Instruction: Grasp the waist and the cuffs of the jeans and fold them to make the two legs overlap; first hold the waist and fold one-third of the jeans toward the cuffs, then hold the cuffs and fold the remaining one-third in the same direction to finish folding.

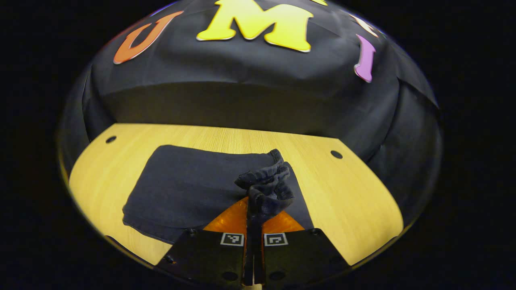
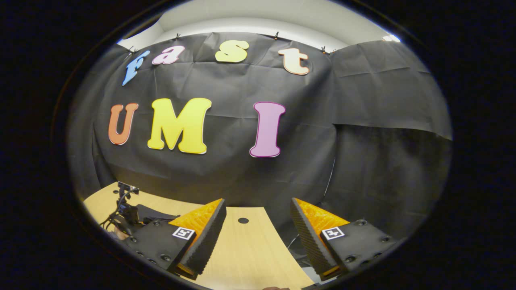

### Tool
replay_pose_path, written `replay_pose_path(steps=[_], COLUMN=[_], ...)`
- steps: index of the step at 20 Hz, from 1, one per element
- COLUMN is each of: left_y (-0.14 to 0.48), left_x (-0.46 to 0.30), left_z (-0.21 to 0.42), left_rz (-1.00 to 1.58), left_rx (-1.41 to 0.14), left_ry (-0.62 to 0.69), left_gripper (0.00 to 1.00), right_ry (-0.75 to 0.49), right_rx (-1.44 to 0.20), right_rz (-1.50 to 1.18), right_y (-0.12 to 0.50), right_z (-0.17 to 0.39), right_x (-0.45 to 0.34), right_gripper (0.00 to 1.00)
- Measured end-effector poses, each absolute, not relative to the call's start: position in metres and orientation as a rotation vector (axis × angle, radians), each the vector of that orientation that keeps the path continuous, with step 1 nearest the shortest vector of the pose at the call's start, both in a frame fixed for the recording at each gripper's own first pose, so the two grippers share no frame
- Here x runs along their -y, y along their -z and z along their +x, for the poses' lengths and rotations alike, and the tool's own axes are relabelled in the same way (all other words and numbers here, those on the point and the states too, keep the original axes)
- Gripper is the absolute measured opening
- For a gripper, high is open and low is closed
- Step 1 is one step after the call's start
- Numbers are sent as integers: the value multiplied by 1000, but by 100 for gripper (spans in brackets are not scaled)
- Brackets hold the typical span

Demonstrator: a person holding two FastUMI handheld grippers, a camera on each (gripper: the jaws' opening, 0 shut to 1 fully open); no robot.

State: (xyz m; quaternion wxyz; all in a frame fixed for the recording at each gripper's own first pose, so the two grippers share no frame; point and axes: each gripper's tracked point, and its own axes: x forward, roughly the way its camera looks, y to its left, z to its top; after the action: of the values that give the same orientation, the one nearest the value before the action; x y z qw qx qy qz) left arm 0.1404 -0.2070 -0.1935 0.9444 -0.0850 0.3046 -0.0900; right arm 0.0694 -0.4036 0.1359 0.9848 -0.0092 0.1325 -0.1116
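The dark jeans [image 1: 189, 189] lie folded into a compact rectangle on the wooden table [image 1: 354, 201]. My left gripper [image 1: 254, 225] is shut on a bunched edge of the denim [image 1: 266, 185], lifted a little above the folded stack at its right end; I cannot tell whether that edge is cuff or waist. My right gripper [image 2: 258, 237] hangs open over bare tabletop [image 2: 246, 257], with nothing between its fingers. In the right gripper view, the left gripper [image 2: 123, 209] with its cables shows far to the left, beside a strip of the jeans [image 2: 155, 213].
The table has small round holes [image 1: 336, 154] [image 1: 111, 139] near its far corners, and one hole [image 2: 243, 220] lies ahead of the right gripper. Black cloth walls close off the table at the back and on the right.
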Motion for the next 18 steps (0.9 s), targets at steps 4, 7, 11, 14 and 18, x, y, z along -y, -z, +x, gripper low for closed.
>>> replay_pose_path(steps=[4,7,11,14,18], left_y=[202,201,180,155,115], left_x=[217,216,219,209,171], left_z=[136,132,127,124,122], left_rz=[-106,-34,-37,-69,-102], left_rx=[-627,-604,-553,-505,-425], left_ry=[223,203,211,201,149], left_gripper=[0,99,99,99,99], right_ry=[221,212,202,190,155], right_rx=[-265,-263,-262,-256,-238], right_rz=[-11,-14,-17,2,22], right_y=[-136,-136,-138,-139,-140], right_z=[71,68,67,65,75], right_x=[404,403,399,394,371], right_gripper=[98,98,98,98,98])
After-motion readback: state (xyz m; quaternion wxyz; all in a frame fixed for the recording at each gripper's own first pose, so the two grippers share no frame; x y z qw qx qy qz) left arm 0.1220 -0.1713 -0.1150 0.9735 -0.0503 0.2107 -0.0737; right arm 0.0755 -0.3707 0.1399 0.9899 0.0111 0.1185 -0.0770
